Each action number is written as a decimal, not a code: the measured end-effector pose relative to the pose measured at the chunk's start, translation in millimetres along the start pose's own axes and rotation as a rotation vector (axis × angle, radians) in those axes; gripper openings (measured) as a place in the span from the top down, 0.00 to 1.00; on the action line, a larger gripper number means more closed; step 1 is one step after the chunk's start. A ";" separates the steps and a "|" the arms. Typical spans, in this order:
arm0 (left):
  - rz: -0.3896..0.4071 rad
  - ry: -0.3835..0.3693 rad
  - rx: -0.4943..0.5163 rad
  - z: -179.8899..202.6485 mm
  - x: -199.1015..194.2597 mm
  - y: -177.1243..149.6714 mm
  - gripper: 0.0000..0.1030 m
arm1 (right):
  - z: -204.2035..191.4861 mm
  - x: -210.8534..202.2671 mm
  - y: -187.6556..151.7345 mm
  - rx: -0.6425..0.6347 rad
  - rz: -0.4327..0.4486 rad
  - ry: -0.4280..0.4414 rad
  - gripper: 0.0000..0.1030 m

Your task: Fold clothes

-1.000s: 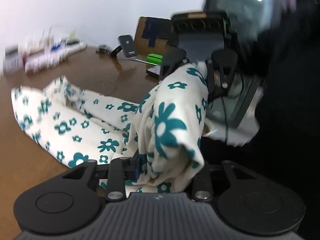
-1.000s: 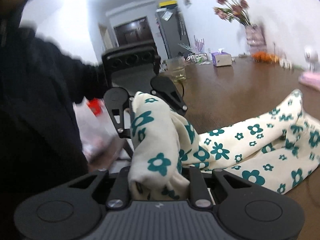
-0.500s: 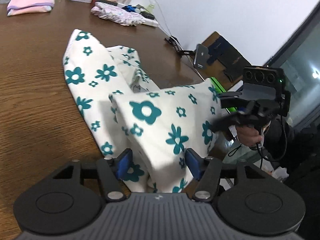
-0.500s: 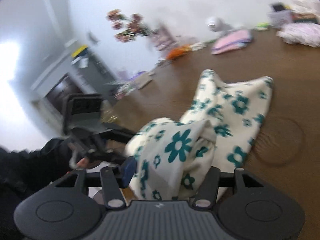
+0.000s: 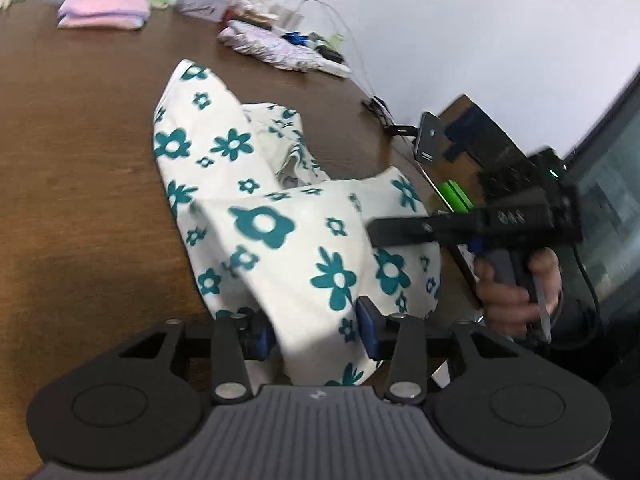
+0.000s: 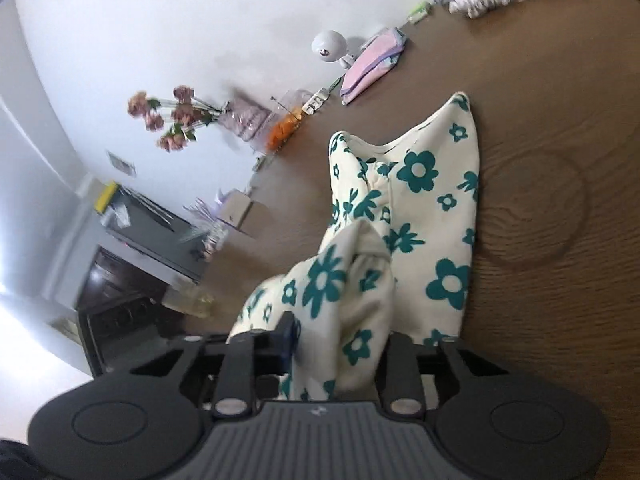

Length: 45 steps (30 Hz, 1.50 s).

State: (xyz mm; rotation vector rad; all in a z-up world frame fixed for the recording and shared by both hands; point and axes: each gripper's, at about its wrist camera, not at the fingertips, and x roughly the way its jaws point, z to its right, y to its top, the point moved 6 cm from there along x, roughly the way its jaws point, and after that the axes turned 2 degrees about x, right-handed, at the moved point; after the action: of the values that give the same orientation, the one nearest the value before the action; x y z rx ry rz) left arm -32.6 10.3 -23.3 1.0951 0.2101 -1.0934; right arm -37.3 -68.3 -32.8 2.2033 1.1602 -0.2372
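A cream garment with teal flowers lies on the brown table, its far part flat and its near part raised in a fold. My left gripper is shut on the bunched near edge, which fills the gap between the blue pads. A hand holds my right gripper, whose black fingers lie across the fold from the right. In the right wrist view the right gripper is shut on a thick wad of the same garment; its right pad is hidden by cloth.
A folded pink garment and a patterned pile with cables sit at the table's far edge. A phone on a stand and a green item stand by the right edge. A flower vase and a white round device line the wall.
Both grippers have swung away from the person toward the table, carrying the held edge forward and down over the part that lies flat. Neither has let go.
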 end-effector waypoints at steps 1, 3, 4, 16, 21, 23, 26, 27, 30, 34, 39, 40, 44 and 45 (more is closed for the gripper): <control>0.006 0.009 0.006 0.4 -1.5 -0.7 0.57 | -3.6 -4.5 -1.1 -0.032 0.013 -0.025 0.65; 0.014 0.028 0.002 -0.1 -2.8 -1.0 0.56 | -11.2 -18.3 -1.5 -0.104 0.065 -0.092 0.52; 0.017 0.029 -0.007 -0.6 -3.1 -0.8 0.55 | -15.2 -27.7 -0.7 -0.143 0.102 -0.133 0.46; 0.311 0.100 -0.214 -12.2 -68.5 1.9 0.54 | -47.2 -51.9 -33.6 -0.338 0.356 -0.327 0.45; 0.270 0.203 -0.167 -2.5 -37.6 9.5 0.83 | -24.0 -36.0 -35.1 -0.212 0.336 -0.368 0.83; 0.228 0.272 -0.141 -3.2 -20.9 8.3 0.85 | -7.0 -34.7 -33.3 -0.083 0.337 -0.351 0.88; 0.213 0.281 -0.169 -10.4 -10.4 -0.8 0.85 | 5.4 -32.2 -37.4 -0.009 0.312 -0.353 0.89; 0.217 0.291 -0.166 -11.7 -10.3 -3.1 0.84 | 7.1 -31.1 -39.7 -0.008 0.302 -0.362 0.89; 0.255 0.331 -0.149 -10.9 -22.9 -4.2 0.72 | -13.1 -42.0 -33.1 -0.121 0.350 -0.395 0.87; 0.314 0.335 -0.063 9.2 -37.2 10.2 0.62 | -40.9 -56.6 -24.3 -0.272 0.414 -0.438 0.86; 0.234 0.362 0.021 14.0 2.5 17.4 0.71 | -49.0 -19.0 -10.5 -0.388 0.300 -0.497 0.88; 0.225 0.375 0.024 10.6 9.1 17.4 0.71 | -43.1 -11.0 -11.4 -0.387 0.276 -0.531 0.88; 0.229 0.351 0.013 -0.2 14.5 13.3 0.69 | -24.5 2.6 -16.9 -0.387 0.238 -0.571 0.91; 0.231 0.346 0.015 -2.4 15.1 13.3 0.69 | -24.5 3.4 -16.9 -0.402 0.233 -0.577 0.91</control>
State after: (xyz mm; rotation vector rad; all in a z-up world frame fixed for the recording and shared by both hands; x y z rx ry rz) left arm -13.7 3.4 -25.8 1.2847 0.3393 -0.6972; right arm -51.8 -44.1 -22.5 1.7265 0.5682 -0.4586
